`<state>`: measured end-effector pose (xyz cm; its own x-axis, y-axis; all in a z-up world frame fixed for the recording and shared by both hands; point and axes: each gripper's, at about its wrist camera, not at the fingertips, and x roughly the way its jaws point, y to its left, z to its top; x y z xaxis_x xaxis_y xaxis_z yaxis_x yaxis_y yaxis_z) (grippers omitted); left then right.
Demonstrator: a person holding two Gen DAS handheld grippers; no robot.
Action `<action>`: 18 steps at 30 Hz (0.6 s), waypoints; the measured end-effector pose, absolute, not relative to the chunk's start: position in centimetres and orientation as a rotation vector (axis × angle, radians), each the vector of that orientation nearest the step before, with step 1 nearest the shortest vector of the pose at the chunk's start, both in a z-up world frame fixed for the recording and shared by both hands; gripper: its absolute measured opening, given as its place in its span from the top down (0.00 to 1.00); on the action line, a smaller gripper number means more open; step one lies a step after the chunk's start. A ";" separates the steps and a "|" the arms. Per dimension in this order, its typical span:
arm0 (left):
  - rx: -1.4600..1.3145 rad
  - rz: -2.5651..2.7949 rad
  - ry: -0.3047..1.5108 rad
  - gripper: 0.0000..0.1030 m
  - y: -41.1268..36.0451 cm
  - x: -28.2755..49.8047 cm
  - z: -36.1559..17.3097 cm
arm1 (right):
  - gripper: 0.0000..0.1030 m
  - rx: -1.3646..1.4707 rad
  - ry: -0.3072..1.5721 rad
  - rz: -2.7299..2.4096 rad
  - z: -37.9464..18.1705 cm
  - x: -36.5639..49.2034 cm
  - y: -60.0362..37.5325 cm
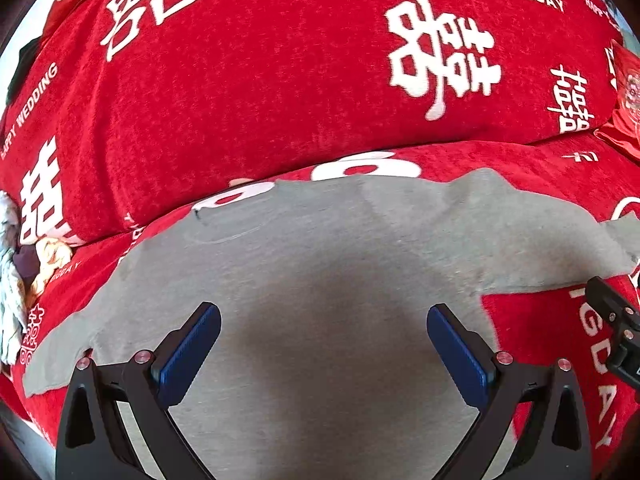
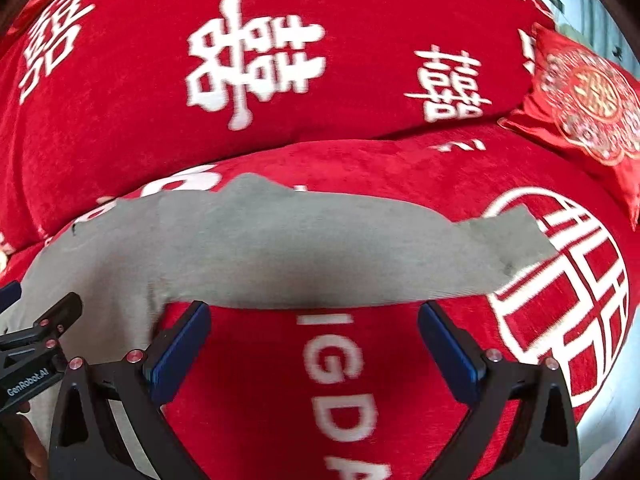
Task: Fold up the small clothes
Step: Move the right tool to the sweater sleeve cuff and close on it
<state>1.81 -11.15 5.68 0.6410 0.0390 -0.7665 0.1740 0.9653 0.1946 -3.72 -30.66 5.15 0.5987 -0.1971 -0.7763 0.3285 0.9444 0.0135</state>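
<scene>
The left wrist view alone takes in a small heap of pale and dark clothes (image 1: 24, 264) at the far left, where seat and backrest meet; the right wrist view alone shows, in full, one satin cushion (image 2: 588, 108) with a round gold-and-white embroidered medallion, leaning at the right end of the sofa. In the left view only a red corner of that cushion (image 1: 624, 96) peeks in at the right edge.

One grey T-shirt (image 1: 320, 272) lies spread flat on the seat of a sofa covered in a red chenille cover (image 1: 240, 92), a nubbly fabric printed with white double-happiness characters and the words "THE BIGDAY" and "HAPPY WEDDING". The shirt is a soft, matte knit with a curved neckline seam near its far edge. Its two short sleeves stretch out, one to each side. In the right view the same grey T-shirt (image 2: 280, 240) shows mainly as its right sleeve and shoulder, running as a band across the red chenille cover (image 2: 340, 380).

The left gripper (image 1: 323, 350) hangs over the shirt's body with its two blue ribbed pads (image 1: 192, 352) spread wide, holding nothing. The right gripper (image 2: 314, 346) sits just below the sleeve's lower edge, over bare cover, its two blue pads (image 2: 180, 350) equally wide apart and empty. Each view catches a black edge of the other gripper at its side.
</scene>
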 end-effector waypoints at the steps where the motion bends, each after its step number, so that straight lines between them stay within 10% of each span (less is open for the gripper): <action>1: 0.266 -0.082 0.874 0.00 -11.6 1.8 5.7 | 0.01 0.172 0.879 -0.318 5.1 -3.9 -31.4; 18: 0.300 -0.090 0.927 0.00 -15.5 3.5 4.6 | 0.05 0.537 0.841 -0.402 2.3 -4.4 -47.1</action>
